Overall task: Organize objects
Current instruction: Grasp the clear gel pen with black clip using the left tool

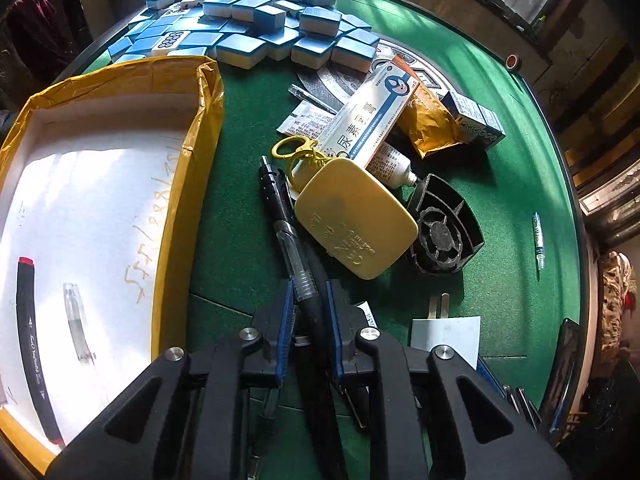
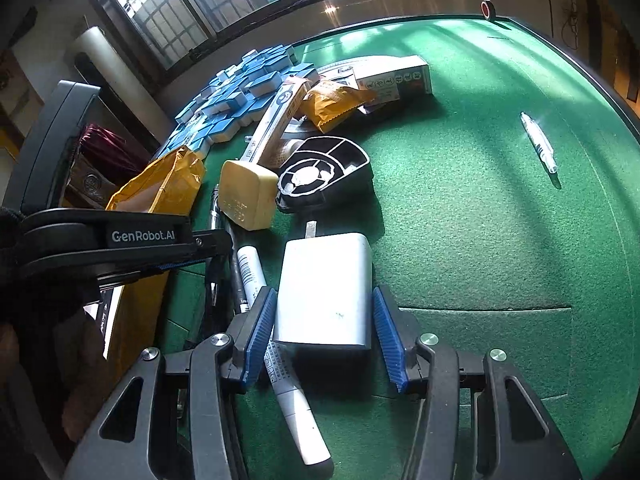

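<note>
- Pens: my left gripper (image 1: 308, 300) is closed on a clear-barrelled black pen (image 1: 286, 224), pads pressing its grip end, with a second dark pen alongside it between the pads; the tip points away from me over the green table (image 1: 500, 128).
- Yellow-lined box (image 1: 120, 200): just left of my left gripper, open-topped, holding a black marker with a red cap (image 1: 34, 344) and a small clear tube (image 1: 78, 320).
- Yellow flat case (image 1: 354, 220): just ahead of my left gripper and slightly right, touching the pen; a yellow clasp is attached to its far end.
- Black fan-shaped plastic part (image 1: 444, 232): right of the case, touching it.
- Ointment box (image 1: 372, 116) and tube: beyond the case, leaning over it.
- Mahjong tiles (image 1: 256, 20): heaped at the far side, blue backs mostly up.
- White charger block (image 2: 328, 292): between the pads of my right gripper (image 2: 326, 328), prongs pointing away; the left pad sits against its edge, a slim gap shows at the right pad, so the gripper is open around it, not clamping.
- White marker (image 2: 280, 352): lying under my right gripper's left finger.
- Small syringe-like tube (image 2: 538, 142): well apart, ahead and right of my right gripper.
</note>
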### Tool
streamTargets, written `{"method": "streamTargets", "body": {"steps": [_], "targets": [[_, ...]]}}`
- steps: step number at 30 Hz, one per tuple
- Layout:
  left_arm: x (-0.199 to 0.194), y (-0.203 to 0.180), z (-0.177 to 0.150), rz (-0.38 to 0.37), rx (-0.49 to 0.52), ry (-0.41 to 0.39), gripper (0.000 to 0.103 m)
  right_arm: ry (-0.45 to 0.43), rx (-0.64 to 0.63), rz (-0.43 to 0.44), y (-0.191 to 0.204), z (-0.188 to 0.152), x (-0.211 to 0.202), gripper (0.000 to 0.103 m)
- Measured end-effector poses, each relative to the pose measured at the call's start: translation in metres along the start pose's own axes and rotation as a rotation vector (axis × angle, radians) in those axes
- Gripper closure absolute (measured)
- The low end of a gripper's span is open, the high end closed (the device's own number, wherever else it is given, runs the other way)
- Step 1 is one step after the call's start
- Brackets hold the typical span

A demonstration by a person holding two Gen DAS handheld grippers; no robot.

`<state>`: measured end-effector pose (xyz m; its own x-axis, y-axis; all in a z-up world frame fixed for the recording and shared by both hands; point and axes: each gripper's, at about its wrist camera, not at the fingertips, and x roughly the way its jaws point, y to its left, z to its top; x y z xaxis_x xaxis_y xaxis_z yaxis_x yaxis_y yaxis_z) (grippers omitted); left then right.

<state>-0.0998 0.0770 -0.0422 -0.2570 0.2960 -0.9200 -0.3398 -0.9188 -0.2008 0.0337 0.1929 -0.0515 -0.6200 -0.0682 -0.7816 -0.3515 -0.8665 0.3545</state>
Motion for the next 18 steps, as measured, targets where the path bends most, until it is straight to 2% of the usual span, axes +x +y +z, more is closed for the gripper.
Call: {"method": "streamTargets", "body": {"steps": [6,12,18], "targets": [[-0.009,0.020,-0.026,-0.070,0.000,-0.035,0.094,0.001,-0.003,-0.006,0.000,0.000,-0.001,0.058],[-0.021,0.030,-0.045,-0.059,0.038,-0.028,0.094,0.003,-0.021,-0.017,0.002,-0.002,-0.002,0.058],[-0.031,0.031,-0.048,-0.076,0.037,-0.048,0.094,0.007,-0.033,-0.038,0.007,-0.002,-0.001,0.058]]}}
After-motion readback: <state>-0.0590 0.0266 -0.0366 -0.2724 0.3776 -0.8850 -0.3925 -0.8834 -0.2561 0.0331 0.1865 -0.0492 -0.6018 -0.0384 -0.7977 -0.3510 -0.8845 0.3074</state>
